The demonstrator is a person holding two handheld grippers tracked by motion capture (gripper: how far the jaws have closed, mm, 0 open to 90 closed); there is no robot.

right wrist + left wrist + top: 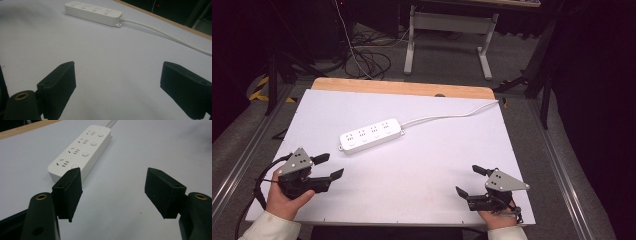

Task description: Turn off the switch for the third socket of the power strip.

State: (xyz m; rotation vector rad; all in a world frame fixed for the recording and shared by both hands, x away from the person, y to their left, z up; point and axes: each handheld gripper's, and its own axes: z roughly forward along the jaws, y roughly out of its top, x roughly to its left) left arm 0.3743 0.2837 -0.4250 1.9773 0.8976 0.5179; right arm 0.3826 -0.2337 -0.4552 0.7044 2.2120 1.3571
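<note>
A white power strip (pixel 371 135) with several sockets and round buttons lies flat on the white table (pixel 422 170), a little left of centre. Its white cable (pixel 452 116) runs off to the table's far right edge. My left gripper (pixel 331 166) rests at the front left, held by a hand, open and empty, pointing toward the strip (pixel 80 151). At the front right my right gripper (pixel 470 180) is open too, nothing between its jaws. The strip (pixel 93 10) and cable (pixel 165 32) lie well ahead of it.
A wooden strip (pixel 402 88) borders the table's far edge. Beyond it on the floor stand a white desk frame (pixel 447 35) and loose cables (pixel 367 60). Metal rails (pixel 242 160) run along both table sides.
</note>
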